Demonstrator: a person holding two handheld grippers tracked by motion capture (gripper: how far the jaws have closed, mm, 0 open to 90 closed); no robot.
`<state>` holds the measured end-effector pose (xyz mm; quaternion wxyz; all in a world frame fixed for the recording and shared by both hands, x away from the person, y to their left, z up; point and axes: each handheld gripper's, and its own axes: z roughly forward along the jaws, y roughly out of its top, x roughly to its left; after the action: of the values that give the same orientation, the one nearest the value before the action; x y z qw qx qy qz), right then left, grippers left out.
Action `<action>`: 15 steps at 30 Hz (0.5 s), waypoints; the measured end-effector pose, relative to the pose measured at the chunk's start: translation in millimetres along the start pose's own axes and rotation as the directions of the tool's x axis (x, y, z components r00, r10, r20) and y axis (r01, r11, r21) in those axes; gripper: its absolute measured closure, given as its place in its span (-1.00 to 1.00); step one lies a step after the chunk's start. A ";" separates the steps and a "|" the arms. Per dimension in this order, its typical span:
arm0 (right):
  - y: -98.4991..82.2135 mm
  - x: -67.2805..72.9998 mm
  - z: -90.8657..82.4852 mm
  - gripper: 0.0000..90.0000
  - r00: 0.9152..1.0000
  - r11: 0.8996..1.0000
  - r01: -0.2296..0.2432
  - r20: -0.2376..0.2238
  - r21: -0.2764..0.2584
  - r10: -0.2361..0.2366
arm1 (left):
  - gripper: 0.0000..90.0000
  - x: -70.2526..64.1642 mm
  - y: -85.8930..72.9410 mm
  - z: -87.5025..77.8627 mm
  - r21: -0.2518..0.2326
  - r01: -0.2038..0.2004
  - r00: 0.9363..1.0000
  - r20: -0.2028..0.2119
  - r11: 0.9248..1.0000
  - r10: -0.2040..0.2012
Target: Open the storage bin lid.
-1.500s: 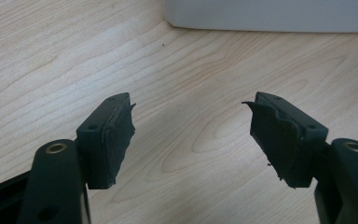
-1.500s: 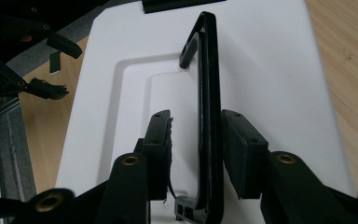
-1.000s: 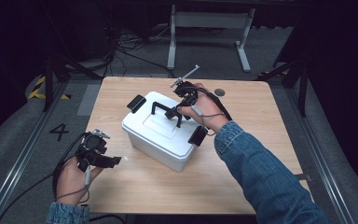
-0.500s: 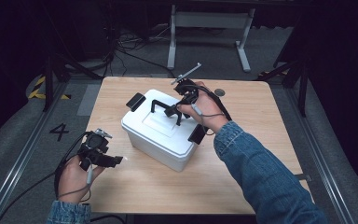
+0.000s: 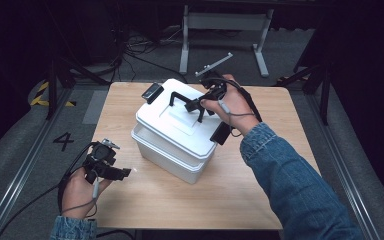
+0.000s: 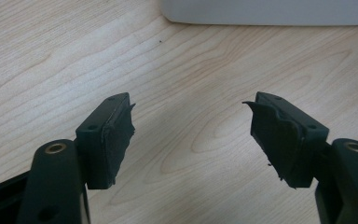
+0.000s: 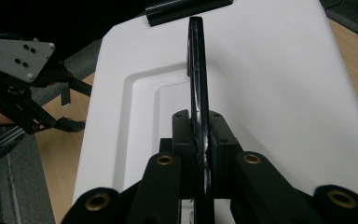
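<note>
White lidded storage box at bench centre. Right tool pinches the lid's black handle; lid apparently just lifting, not yet removed. Left tool, spread and empty, waits left of the box.

A grey stand is sitting at the top centre on the floor. Cables are trailing at upper left; a "4" is showing at left.

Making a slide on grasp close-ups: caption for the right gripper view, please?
Right gripper shut on the black handle of the white box lid.
</note>
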<state>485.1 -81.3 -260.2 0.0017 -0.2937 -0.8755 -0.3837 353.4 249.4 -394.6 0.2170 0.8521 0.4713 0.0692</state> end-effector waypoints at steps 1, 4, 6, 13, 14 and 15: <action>-0.2 -0.9 -3.8 0.89 1.000 1.000 -0.001 0.005 -0.006 0.001 | -0.33 0.0 0.3 0.4 0.001 -0.001 1.000 -0.001 1.000 0.001; -2.0 -4.5 -14.9 0.89 1.000 1.000 -0.013 0.007 -0.021 0.013 | -0.33 -0.3 1.3 1.4 0.006 -0.001 1.000 0.002 1.000 0.001; -2.8 -5.8 -18.7 0.89 1.000 1.000 -0.016 0.013 -0.024 0.017 | -0.33 -0.1 1.8 2.1 0.004 -0.006 1.000 -0.001 1.000 0.006; -13.8 -21.4 -53.1 0.89 0.997 0.997 -0.048 0.052 -0.058 0.051 | -0.33 -0.4 4.4 5.2 0.016 -0.009 1.000 0.005 1.000 0.009; -15.8 -23.7 -57.6 0.89 0.997 0.997 -0.047 0.059 -0.065 0.051 | -0.33 -0.6 4.6 5.5 0.017 -0.008 1.000 0.006 1.000 0.008; -17.7 -25.6 -62.3 0.89 0.996 0.996 -0.053 0.063 -0.069 0.057 | -0.33 -0.8 4.9 6.1 0.017 -0.009 1.000 0.006 1.000 0.009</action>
<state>483.3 -145.8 -233.9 -0.0263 -0.3299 -0.8533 -0.4030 358.8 244.6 -397.9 0.2107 0.8561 0.4676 0.0635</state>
